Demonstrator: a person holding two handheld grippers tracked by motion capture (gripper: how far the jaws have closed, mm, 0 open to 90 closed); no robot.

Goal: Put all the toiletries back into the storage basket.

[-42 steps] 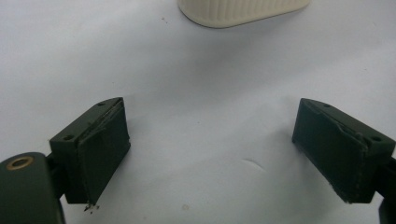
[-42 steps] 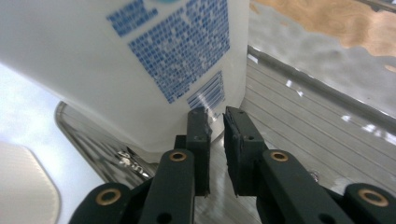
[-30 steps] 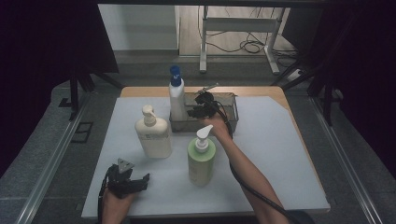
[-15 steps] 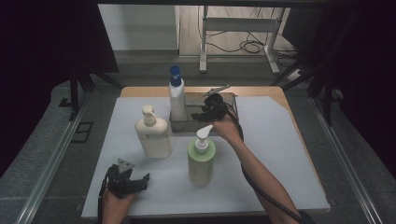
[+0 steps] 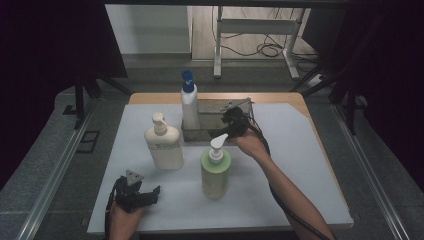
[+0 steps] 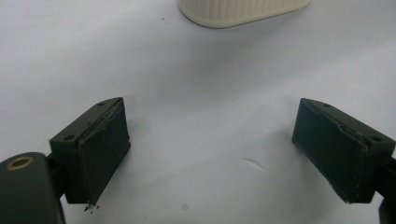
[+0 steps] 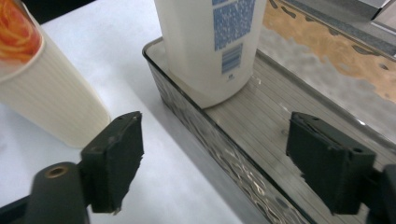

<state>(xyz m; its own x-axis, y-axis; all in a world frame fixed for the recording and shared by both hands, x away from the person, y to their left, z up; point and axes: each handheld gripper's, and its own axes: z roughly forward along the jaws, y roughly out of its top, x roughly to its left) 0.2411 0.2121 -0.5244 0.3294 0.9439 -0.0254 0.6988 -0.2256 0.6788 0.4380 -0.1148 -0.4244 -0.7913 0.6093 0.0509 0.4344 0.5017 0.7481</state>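
Observation:
A white bottle [image 5: 189, 107] with a blue cap stands upright in the left end of a metal tray [image 5: 200, 136]. My right gripper [image 5: 231, 122] hovers over the tray's middle, to the right of that bottle. In the right gripper view the gripper [image 7: 224, 158] is open; its jaws have just been opening, with nothing but the tray floor [image 7: 261, 121] between them and the white bottle [image 7: 210, 46] ahead. My left gripper [image 5: 150, 192] rests open near the mat's front left. Bare mat lies between the jaws of the left gripper [image 6: 212, 154].
A cream pump bottle [image 5: 163, 145] stands left of the tray, and its base [image 6: 243, 9] lies ahead of my left gripper. A green pump bottle [image 5: 215, 172] stands in front of the tray, close under my right forearm. The white mat [image 5: 300, 165] covers the table.
My right gripper has drawn back to the right, away from the white bottle, which stays standing in the tray. The left gripper has not moved.

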